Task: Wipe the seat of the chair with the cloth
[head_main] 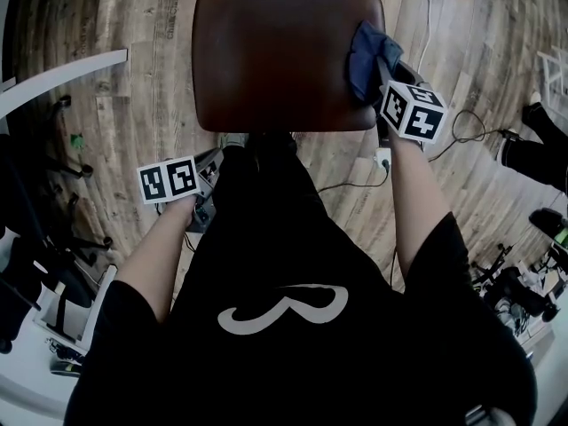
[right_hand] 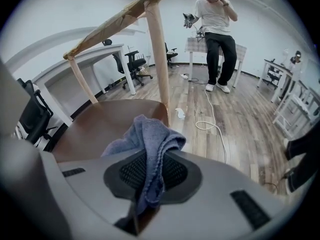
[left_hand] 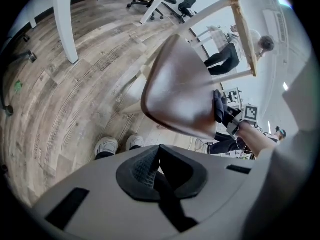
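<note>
Seat (head_main: 284, 51) of the chair: dark brown and glossy, taken as reference.

Cloth (head_main: 366, 60): blue, bunched, lying on the seat's right edge in the half nearer the backrest (right_hand: 155, 49), touching the surface.

Right claw (right_hand: 150, 176): clenched on the cloth. In the right gripper view a fold is pinched between the two pads, and the rest spills forward onto the seat. The marker cube (head_main: 413, 109) sits just off the seat's right side.

Left claw (left_hand: 160, 169): clenched with nothing in it, the pads meeting along one line. It is held off the seat's near-left corner, lower than the seat and clear of it, over the wooden floor (head_main: 115, 122).

Beyond the seat's backrest side, a person (right_hand: 217, 34) stands well apart.
</note>
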Demonstrator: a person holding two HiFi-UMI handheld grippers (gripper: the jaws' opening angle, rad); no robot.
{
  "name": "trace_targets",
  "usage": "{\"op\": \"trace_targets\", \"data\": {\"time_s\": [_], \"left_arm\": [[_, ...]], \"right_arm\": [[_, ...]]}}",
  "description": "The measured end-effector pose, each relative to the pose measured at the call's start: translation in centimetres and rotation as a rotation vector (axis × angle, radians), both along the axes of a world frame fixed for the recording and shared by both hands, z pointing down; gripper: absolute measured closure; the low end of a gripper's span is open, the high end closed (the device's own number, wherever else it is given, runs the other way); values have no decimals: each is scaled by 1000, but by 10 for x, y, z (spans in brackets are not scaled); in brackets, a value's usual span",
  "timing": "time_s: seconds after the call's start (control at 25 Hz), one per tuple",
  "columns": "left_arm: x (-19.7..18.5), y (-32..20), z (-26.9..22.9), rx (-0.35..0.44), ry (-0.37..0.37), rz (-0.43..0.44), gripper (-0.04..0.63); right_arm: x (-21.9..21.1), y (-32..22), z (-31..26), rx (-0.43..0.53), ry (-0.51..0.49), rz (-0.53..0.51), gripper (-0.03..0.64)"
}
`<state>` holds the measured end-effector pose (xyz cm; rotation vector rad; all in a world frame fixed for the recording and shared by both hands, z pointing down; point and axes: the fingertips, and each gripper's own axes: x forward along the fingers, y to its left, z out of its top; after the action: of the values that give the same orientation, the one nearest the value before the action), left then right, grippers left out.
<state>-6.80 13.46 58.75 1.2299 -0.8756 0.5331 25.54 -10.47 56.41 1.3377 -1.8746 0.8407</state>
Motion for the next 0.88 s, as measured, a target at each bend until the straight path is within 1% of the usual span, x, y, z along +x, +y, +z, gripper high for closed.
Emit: {"op": "trace_targets", "data": {"time_s": [0.16, 0.28, 0.52, 0.6, 0.76, 0.88], "left_arm": [[-3, -1, 3, 11, 9, 18, 581], [-10, 0, 1, 16, 10, 36, 581], [-29, -3, 4, 23, 14, 35, 581], [-35, -2, 4, 24, 21, 42, 581], [-52, 6, 6, 21, 27, 52, 581], [-72, 12, 9, 18, 20, 58, 581]], "right_arm": [[-7, -2, -13, 51, -24, 48, 563], [-26, 0, -33, 88, -56, 47, 563], [-106, 7, -65, 131, -157, -61, 563], [-133, 12, -74, 138, -193, -80, 563], [-184, 29, -85, 129, -278, -107, 563], [-221, 42, -86, 116, -319, -137, 563]]}}
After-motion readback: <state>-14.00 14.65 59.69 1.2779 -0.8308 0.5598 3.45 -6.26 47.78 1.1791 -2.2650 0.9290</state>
